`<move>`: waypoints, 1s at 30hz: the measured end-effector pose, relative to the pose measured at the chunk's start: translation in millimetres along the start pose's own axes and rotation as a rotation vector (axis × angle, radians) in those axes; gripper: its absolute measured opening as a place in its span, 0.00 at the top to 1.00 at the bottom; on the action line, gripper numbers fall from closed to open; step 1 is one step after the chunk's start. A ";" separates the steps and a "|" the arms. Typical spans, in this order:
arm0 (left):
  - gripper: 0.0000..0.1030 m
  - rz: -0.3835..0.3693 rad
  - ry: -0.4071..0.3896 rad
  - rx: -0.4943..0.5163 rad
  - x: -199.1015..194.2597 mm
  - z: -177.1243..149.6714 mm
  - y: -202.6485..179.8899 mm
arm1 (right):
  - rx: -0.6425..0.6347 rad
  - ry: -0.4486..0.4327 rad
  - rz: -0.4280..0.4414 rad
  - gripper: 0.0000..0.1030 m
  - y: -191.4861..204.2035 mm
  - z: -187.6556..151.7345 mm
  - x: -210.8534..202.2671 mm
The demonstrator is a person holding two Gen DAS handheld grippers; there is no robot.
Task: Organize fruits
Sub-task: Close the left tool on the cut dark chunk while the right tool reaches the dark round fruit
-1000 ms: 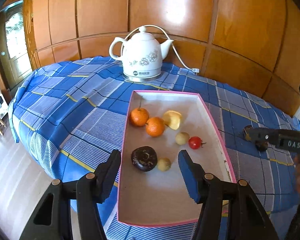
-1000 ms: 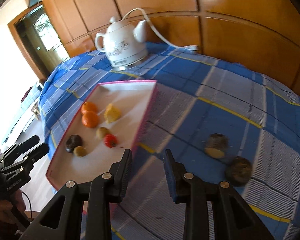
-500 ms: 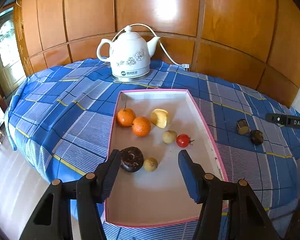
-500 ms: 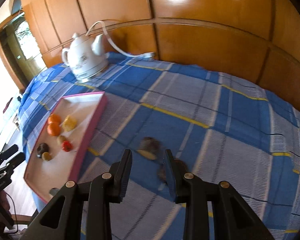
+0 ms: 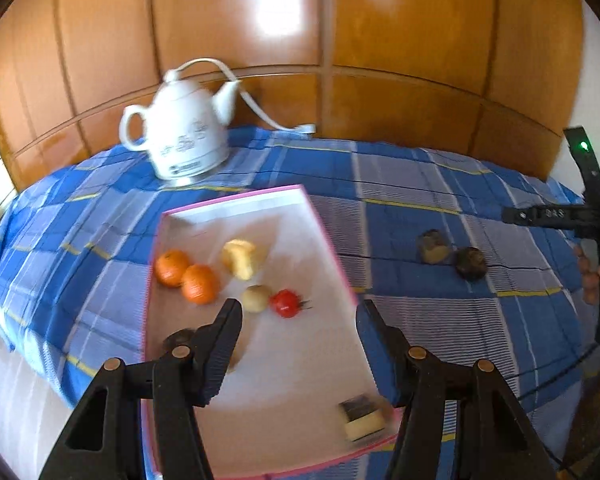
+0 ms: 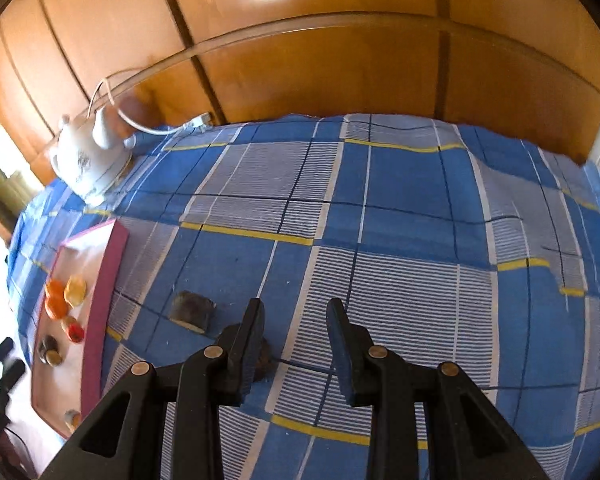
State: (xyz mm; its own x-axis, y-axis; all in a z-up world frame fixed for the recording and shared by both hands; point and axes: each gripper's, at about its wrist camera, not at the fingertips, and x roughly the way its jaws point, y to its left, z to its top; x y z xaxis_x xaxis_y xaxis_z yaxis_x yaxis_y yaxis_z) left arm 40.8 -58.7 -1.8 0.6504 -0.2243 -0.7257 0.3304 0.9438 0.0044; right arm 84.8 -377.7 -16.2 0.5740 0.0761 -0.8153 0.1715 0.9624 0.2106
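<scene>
the left gripper (image 5: 298, 322) hangs over the pink-rimmed tray (image 5: 332, 248), fingers apart with nothing between them. since a second ago its view has swung right of the tray, so the dark fruit (image 5: 178, 338) now sits half hidden behind the left finger. two oranges (image 5: 186, 276), a yellow piece (image 5: 240, 258) and a red fruit (image 5: 285, 303) lie in the tray. the right gripper (image 6: 294, 332), fingers slightly apart and empty, has moved away from the tray: a cut brown fruit (image 6: 192, 310) lies just left of it on the desk (image 6: 400, 240) and another dark fruit (image 6: 265, 356) peeks from behind its left finger.
</scene>
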 end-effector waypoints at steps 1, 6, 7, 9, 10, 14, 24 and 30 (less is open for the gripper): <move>0.42 -0.021 0.006 0.014 3.6 3.6 -7.5 | 0.008 0.000 0.005 0.69 -0.6 0.2 -0.2; 0.44 -0.125 0.054 0.046 25.9 23.5 -38.1 | 0.034 0.014 0.022 0.69 -1.1 0.4 0.3; 0.44 -0.142 0.066 0.042 30.7 26.7 -42.6 | 0.039 0.016 0.026 0.69 -1.9 0.7 -0.2; 0.44 -0.188 0.098 0.033 43.8 34.0 -53.3 | 0.048 0.019 0.031 0.69 -2.8 1.3 0.0; 0.43 -0.205 0.116 0.028 52.2 37.9 -59.9 | 0.052 0.020 0.029 0.69 -3.0 1.5 0.6; 0.43 -0.254 0.180 0.002 82.6 48.8 -77.0 | 0.075 0.037 0.031 0.69 -6.2 1.4 2.9; 0.43 -0.322 0.286 -0.094 141.9 72.5 -101.2 | 0.093 0.057 0.037 0.68 -7.6 1.7 6.3; 0.50 -0.316 0.359 -0.104 177.4 70.6 -111.8 | 0.099 0.059 0.037 0.68 -8.3 2.1 7.4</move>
State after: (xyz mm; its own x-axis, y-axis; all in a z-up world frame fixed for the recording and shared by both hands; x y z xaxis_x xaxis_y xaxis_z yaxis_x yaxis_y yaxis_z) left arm 167.6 -221.2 -82.4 0.2469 -0.4231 -0.8718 0.3912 0.8666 -0.3098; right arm 89.3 -385.6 -22.9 0.5336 0.1295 -0.8358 0.2306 0.9285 0.2911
